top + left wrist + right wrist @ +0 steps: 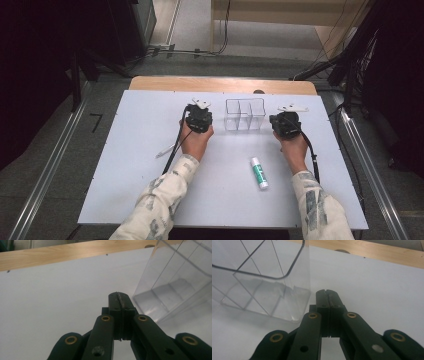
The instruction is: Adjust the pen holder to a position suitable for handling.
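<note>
A clear plastic organizer (pixel 244 114) with three compartments stands at the back middle of the white board (pixel 130 165). My left gripper (pixel 199 118) rests just left of it, jaws pressed together with nothing between them (pixel 119 295); the clear organizer (pixel 175 282) is to its right. My right gripper (pixel 285 124) sits just right of the organizer, also shut and empty (pixel 327 292), with the organizer (pixel 262 282) at its left. A white glue stick with a green label (pixel 259 173) lies on the board in front, near the right hand. A thin white pen-like stick (pixel 165 150) lies left of the left forearm.
The wooden table edge (pixel 220 84) runs behind the board. Cables (pixel 176 145) trail from both grippers along the forearms. Metal rails (pixel 45 175) flank the table on the floor, and dark equipment stands at both sides.
</note>
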Available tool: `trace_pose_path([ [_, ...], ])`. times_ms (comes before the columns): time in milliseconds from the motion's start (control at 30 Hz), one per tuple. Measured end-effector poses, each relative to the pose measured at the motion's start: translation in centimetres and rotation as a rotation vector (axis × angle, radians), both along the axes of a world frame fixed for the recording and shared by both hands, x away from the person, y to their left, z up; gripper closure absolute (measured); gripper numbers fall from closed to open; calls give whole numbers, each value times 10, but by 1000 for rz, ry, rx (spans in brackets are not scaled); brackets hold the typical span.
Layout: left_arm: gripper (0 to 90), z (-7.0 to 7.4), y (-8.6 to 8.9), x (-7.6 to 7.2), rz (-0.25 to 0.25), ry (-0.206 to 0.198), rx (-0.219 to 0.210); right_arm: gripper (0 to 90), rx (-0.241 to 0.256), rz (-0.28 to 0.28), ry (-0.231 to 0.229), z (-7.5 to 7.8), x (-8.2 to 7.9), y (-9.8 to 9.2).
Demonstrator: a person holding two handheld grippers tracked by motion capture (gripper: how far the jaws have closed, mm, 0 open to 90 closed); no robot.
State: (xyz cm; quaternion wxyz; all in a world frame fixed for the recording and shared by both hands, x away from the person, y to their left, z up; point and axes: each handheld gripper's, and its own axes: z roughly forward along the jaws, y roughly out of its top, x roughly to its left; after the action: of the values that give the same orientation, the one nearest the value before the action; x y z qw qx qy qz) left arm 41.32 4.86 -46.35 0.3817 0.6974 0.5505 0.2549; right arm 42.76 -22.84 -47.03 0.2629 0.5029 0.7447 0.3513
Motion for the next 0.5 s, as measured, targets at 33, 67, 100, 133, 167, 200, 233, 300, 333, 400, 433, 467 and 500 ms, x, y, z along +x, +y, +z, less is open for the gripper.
trace_pose_path([
  [33, 900, -1, -3, 4, 1, 6, -6, 873, 1, -2, 4, -1, 3, 1],
  [67, 900, -1, -6, 8, 3, 6, -8, 873, 16, 0, 13, -2, 6, 2],
  [100, 900, -2, -9, 10, 6, 7, -7, 873, 23, 3, 14, -3, 8, 3],
  [133, 900, -2, -12, 13, 3, 7, -14, 873, 22, 4, 11, -3, 10, 4],
  [167, 900, -2, -14, 14, -6, 10, -14, 873, 27, 6, 10, -4, 12, 5],
  [200, 900, -3, -18, 16, -10, 9, -18, 873, 33, 10, 11, -5, 14, 6],
  [233, 900, -3, -21, 17, -14, 8, -18, 873, 36, 13, 5, -5, 16, 6],
  [300, 900, -3, -25, 18, -25, 8, -17, 873, 40, 19, -9, -6, 17, 6],
  [333, 900, -4, -27, 18, -27, 7, -20, 873, 39, 26, -12, -6, 18, 7],
  [400, 900, -4, -30, 19, -33, 6, -20, 873, 37, 33, -9, -7, 20, 7],
  [433, 900, -4, -31, 19, -38, 8, -19, 873, 38, 37, -12, -6, 20, 8],
  [467, 900, -4, -32, 19, -40, 7, -17, 873, 36, 44, -16, -6, 20, 9],
  [500, 900, -4, -32, 19, -41, 7, -19, 875, 32, 47, -17, -6, 20, 11],
])
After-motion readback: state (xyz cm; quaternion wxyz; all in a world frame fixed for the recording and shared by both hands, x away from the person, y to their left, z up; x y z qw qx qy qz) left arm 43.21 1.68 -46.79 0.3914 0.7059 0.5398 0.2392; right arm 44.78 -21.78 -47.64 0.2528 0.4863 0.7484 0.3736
